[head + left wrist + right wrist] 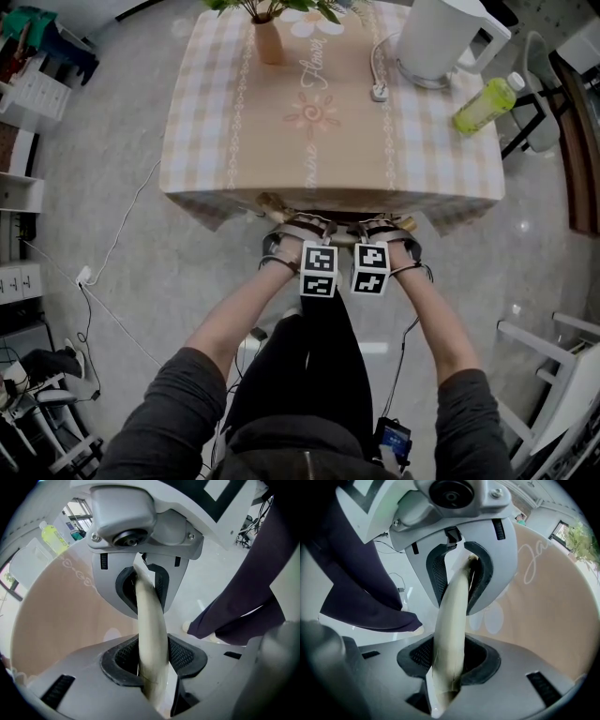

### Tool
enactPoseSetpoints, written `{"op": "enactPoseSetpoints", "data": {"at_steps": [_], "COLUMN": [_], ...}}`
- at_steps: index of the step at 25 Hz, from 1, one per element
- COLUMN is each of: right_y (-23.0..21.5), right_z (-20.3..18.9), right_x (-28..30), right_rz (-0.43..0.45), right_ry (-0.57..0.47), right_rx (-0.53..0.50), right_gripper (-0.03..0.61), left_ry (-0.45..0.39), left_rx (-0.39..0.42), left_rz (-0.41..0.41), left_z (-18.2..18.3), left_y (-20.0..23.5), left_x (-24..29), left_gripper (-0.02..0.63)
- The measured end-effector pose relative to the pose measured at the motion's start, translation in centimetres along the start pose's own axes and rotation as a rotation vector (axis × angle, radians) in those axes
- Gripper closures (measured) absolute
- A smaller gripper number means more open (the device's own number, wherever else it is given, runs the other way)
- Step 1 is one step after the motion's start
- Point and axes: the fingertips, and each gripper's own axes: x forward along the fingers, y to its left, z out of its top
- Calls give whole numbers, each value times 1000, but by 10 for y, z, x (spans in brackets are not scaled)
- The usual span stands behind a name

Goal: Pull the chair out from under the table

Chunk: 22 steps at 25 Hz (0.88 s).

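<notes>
Left tool [292,234] and right tool [380,232] both clamped on chair back rail [151,630] at desk's [216,122] 6 o'clock edge; chair looks still tucked in, whole pull remaining.

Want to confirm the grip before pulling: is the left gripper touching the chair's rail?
Touching. The left gripper view shows the left gripper clamped on the chair's pale rail, black pads pressed against it.

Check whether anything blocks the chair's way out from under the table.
The left gripper and right gripper are clamped on the chair's top rail, with nothing between. In the pull path only the person's legs stand behind it; the floor cable lies off left.
</notes>
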Motion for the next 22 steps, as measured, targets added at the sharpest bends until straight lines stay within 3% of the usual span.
{"op": "enactPoseSetpoints", "data": {"at_steps": [22], "right_y": [21], "right_z": [10], "right_x": [-3], "right_rz": [5], "right_ry": [39], "right_rx": [30], "right_gripper": [446], "left_ry": [13], "left_rx": [17], "left_rz": [-9], "left_z": [0], "left_y": [-22], "left_x": [-7], "left_gripper": [457]}}
